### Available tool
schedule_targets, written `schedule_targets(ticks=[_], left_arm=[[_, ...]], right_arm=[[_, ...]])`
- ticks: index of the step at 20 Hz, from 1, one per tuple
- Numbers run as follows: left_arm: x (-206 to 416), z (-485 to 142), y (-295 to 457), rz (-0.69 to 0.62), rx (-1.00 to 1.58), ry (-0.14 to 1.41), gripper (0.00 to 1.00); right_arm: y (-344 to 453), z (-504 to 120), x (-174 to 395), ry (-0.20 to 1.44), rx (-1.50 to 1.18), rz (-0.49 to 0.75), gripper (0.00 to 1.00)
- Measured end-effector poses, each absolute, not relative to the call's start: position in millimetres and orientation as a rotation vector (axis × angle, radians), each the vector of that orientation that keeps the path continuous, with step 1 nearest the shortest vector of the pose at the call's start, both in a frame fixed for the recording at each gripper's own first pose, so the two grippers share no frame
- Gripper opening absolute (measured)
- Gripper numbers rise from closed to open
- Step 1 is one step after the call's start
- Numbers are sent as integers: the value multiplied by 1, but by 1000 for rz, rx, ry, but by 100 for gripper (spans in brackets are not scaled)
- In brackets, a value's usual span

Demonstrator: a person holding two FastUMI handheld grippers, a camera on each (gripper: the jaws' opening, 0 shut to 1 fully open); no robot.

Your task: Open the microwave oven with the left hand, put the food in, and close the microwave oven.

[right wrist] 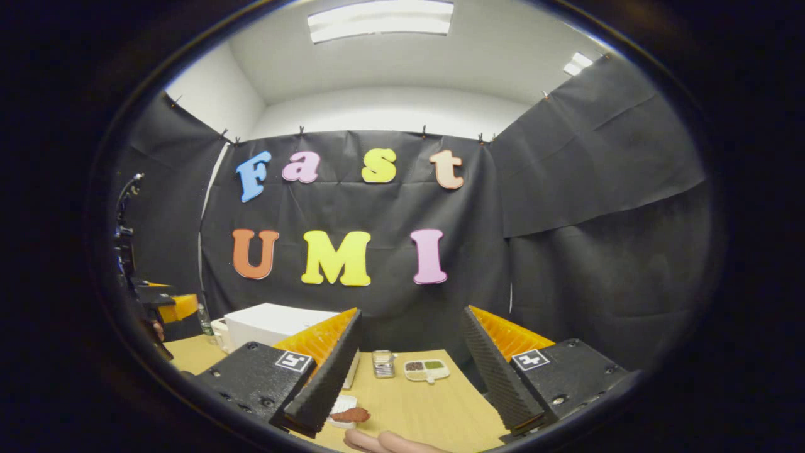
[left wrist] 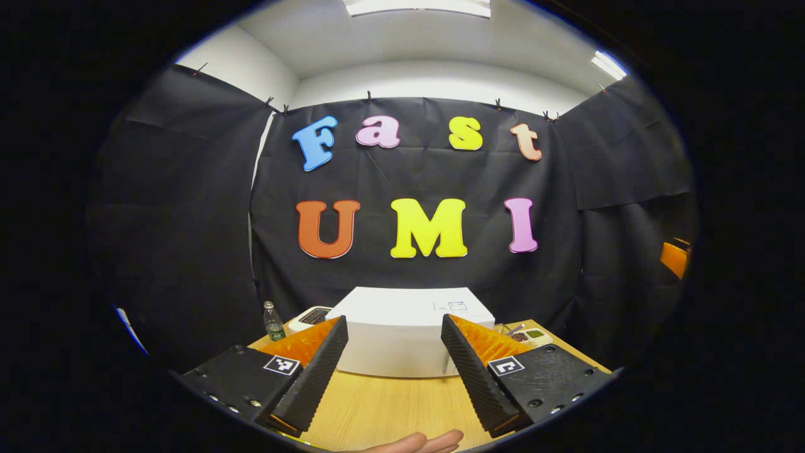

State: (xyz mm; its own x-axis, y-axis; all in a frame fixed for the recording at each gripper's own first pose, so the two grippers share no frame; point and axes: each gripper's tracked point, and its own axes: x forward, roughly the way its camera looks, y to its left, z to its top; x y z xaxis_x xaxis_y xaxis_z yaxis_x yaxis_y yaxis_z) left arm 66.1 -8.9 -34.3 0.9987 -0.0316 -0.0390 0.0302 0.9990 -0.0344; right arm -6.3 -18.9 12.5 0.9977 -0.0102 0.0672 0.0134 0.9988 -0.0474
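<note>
Fingers of the left gripper (left wrist: pixel 393 371) are spread, empty, framing the microwave (left wrist: pixel 402 333) at lower centre on the table (left wrist: pixel 390 409); aim for its door edge first. Right gripper (right wrist: pixel 409 377) is spread too, food (right wrist: pixel 351 414) lower centre

One microwave (left wrist: pixel 409 333), one bottle (left wrist: pixel 273 321), two tools (left wrist: pixel 393 371)

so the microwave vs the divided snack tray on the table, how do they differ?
The microwave is a tall plain white box; the divided tray is low and flat, with dark and green food in its compartments. In the right gripper view the microwave stands far left, the tray near centre. The microwave looks closed; the tray is open-topped. Both rest on the wooden table.
</note>
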Motion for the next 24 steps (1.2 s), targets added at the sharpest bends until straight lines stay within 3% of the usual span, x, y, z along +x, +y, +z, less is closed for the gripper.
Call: schedule_targets(ticks=[1,2,4,5,7,8,9,10,16,17,18,19,20,21,23,24], left_arm=[[76,-39,-17,-51,-42,43,92],[85,-47,-26,-77,-58,53,92],[103,-63,-44,-121,-92,80,92],[112,-72,-51,-132,-99,91,93],[131,-90,-62,-138,-87,104,93],[139,-101,-69,-145,-80,114,92],[148,-113,-78,-161,-80,129,93],[155,-124,-85,-174,-83,145,92],[202,-196,-110,-189,-120,236,93],[209,-207,-112,-188,-117,247,92],[216,-217,-116,-194,-118,254,93],[223,-224,-123,-212,-124,258,92],[229,-232,-128,-227,-135,261,92],[234,-240,-133,-236,-152,269,92],[246,-253,-136,-229,-168,284,92],[252,-259,-137,-219,-161,287,80]], right_arm=[[-21,13,-6,-74,-51,-15,90],[-24,14,-6,-81,-54,-20,100],[-29,13,-7,-90,-59,-27,100],[-31,12,-6,-93,-60,-30,90],[-35,9,-7,-101,-62,-31,90],[-36,8,-7,-104,-66,-32,100],[-37,6,-7,-105,-71,-30,100],[-37,4,-9,-107,-76,-27,90],[-44,-5,-11,-139,-114,-30,90],[-45,-10,-9,-138,-122,-27,100],[-45,-12,-8,-139,-128,-25,90],[-48,-15,-8,-138,-134,-25,90],[-51,-19,-7,-136,-141,-29,100],[-53,-22,-4,-134,-143,-32,90],[-60,-27,-2,-134,-144,-38,94],[-64,-31,0,-128,-141,-43,100]])
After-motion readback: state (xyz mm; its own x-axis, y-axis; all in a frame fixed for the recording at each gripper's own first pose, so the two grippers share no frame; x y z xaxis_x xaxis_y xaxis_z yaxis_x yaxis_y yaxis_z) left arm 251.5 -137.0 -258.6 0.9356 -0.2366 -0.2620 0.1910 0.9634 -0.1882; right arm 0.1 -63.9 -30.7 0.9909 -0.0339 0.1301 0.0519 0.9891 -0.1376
